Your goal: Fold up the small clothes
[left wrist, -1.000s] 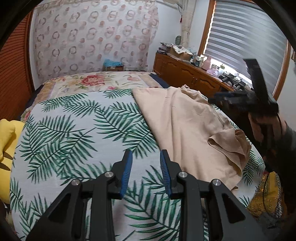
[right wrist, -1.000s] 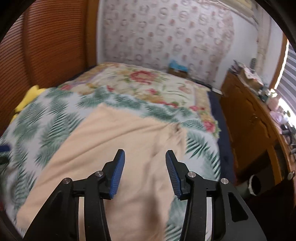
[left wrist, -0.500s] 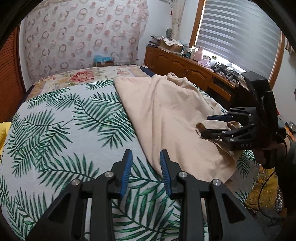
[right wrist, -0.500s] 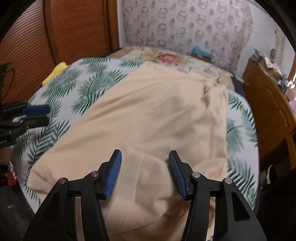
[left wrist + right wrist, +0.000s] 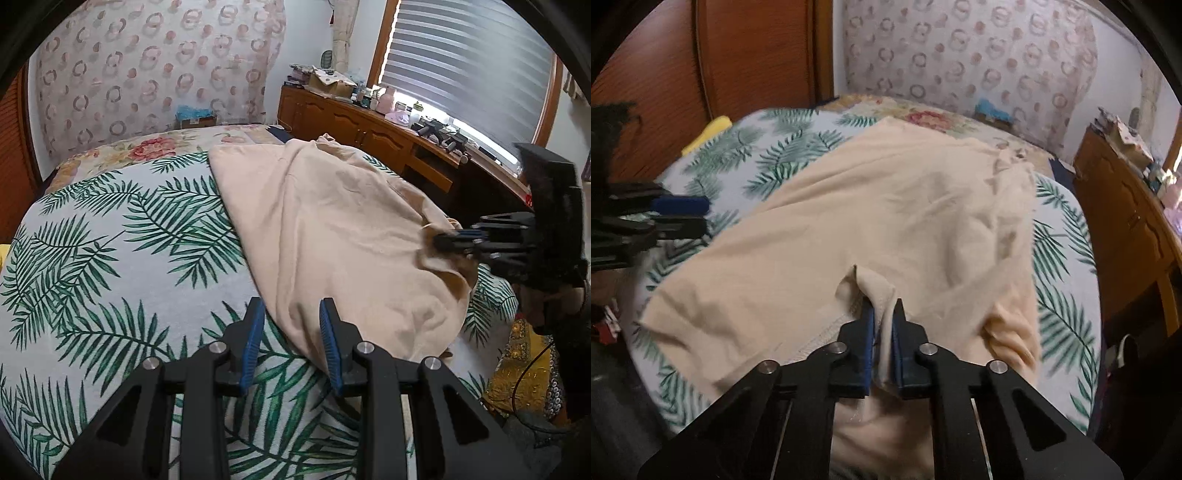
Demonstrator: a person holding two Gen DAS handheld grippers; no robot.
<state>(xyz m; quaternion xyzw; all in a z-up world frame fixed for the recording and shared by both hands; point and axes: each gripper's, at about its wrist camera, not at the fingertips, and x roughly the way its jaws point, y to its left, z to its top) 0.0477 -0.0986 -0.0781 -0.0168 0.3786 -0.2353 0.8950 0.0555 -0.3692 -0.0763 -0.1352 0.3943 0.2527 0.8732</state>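
On leaf-print bed — right gripper pinches beige garment.

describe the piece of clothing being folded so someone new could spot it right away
Start at the bed, covered by a white spread with green palm leaves. On its window side lies a plain peach garment, spread flat and slightly rumpled. It is the only unpatterned cloth on the spread, and the right gripper has one edge pinched.

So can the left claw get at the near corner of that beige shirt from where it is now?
Probably yes. The left claw stands open with the beige shirt's near corner already lying between its fingers, nothing covering it on the leaf-print bedspread. The right claw is pinching a different edge, off to the side.
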